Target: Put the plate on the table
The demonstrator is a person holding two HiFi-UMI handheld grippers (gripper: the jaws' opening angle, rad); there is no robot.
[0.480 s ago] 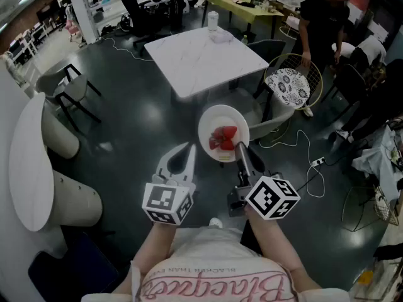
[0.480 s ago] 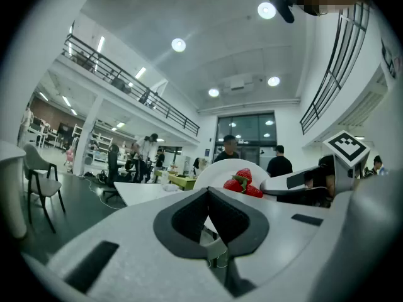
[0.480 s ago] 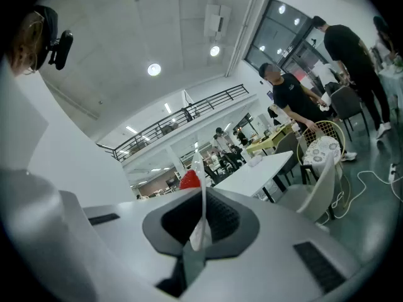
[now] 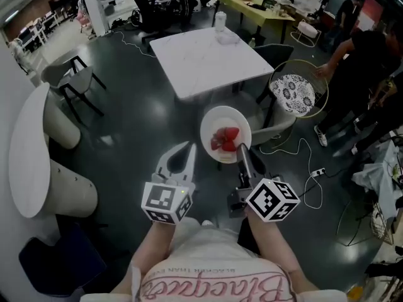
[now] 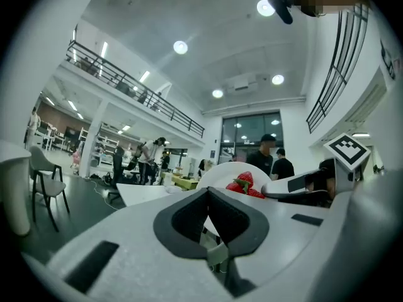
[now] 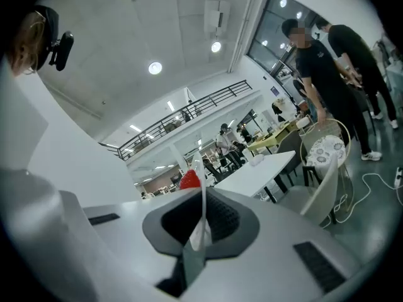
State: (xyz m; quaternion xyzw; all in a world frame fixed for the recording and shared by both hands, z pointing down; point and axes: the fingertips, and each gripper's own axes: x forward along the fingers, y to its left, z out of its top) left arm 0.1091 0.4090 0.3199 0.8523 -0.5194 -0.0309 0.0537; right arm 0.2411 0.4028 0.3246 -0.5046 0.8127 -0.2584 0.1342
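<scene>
Carrying stage: your right gripper (image 4: 240,148) is clamped on the near rim of the plate (image 4: 221,116), held in the air above the floor, short of the white table (image 4: 208,58); your left gripper (image 4: 187,148) is closed on nothing; next, bring the plate over the tabletop and lower it level, lest the strawberries (image 4: 224,138) roll; the right gripper view shows the plate only edge-on, its underside hidden.

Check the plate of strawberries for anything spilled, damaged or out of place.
Nothing stands out. The round white plate is clamped at its rim by the right gripper, in the air short of the white square table; the red strawberries sit together on it, none spilled.
</scene>
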